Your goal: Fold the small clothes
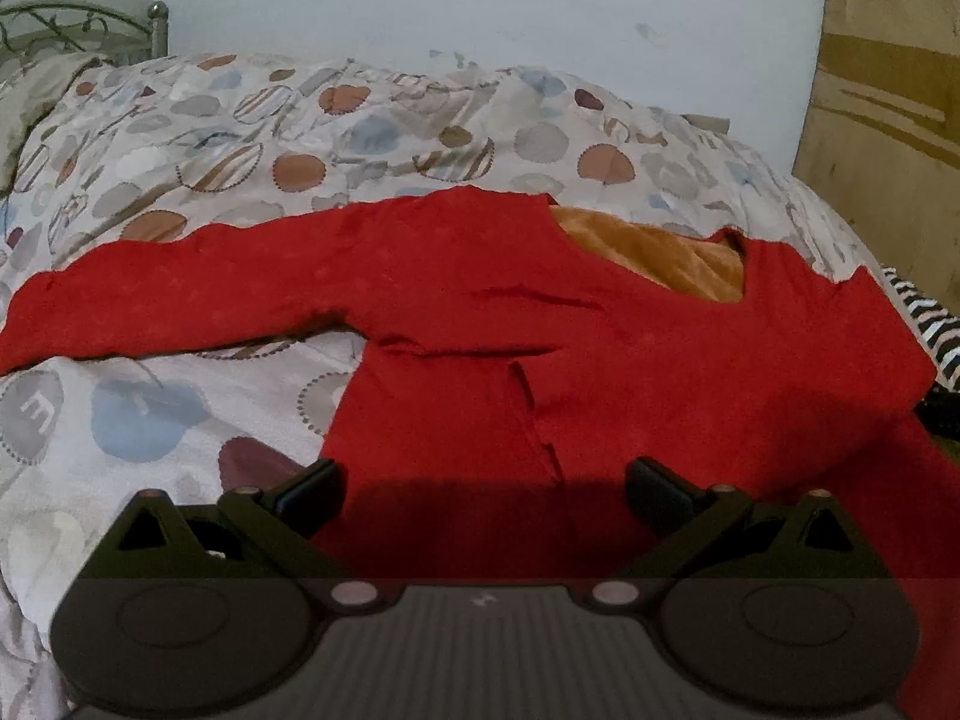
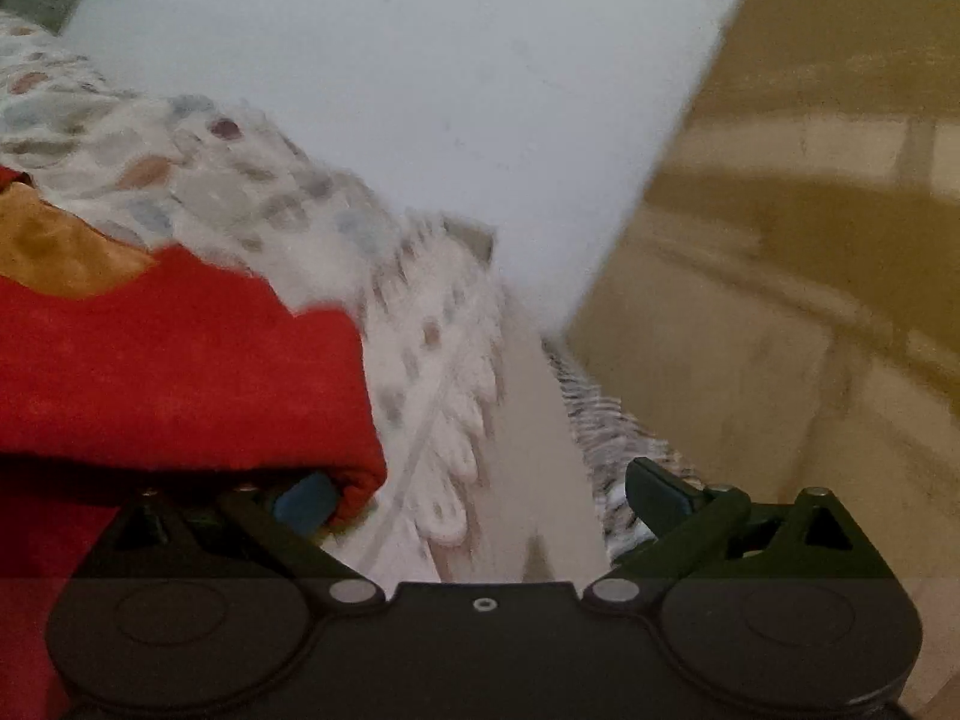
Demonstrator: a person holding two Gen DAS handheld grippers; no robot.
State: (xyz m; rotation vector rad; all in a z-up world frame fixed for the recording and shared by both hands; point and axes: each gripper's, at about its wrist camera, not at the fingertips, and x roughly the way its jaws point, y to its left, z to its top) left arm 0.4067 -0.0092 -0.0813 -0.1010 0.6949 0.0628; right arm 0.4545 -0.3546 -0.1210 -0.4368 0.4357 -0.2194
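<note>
A red long-sleeved top (image 1: 600, 348) lies spread front-up on the bed, its orange lining (image 1: 654, 252) showing at the neck opening. One sleeve (image 1: 150, 300) stretches out to the left. My left gripper (image 1: 483, 492) hovers open over the top's lower body, with only red cloth below the gap. In the blurred right wrist view, the right gripper (image 2: 480, 498) stands wide open beside the red top (image 2: 180, 372). A corner of that cloth hangs over its left fingertip (image 2: 306, 504), and only the bedcover lies between the fingers.
The bed has a crumpled dotted duvet (image 1: 240, 138). A black-and-white striped cloth (image 1: 936, 324) lies at the bed's right edge. Behind are a white wall (image 1: 480, 0), a wooden panel (image 1: 888, 120) on the right and a metal headboard (image 1: 72, 24) at far left.
</note>
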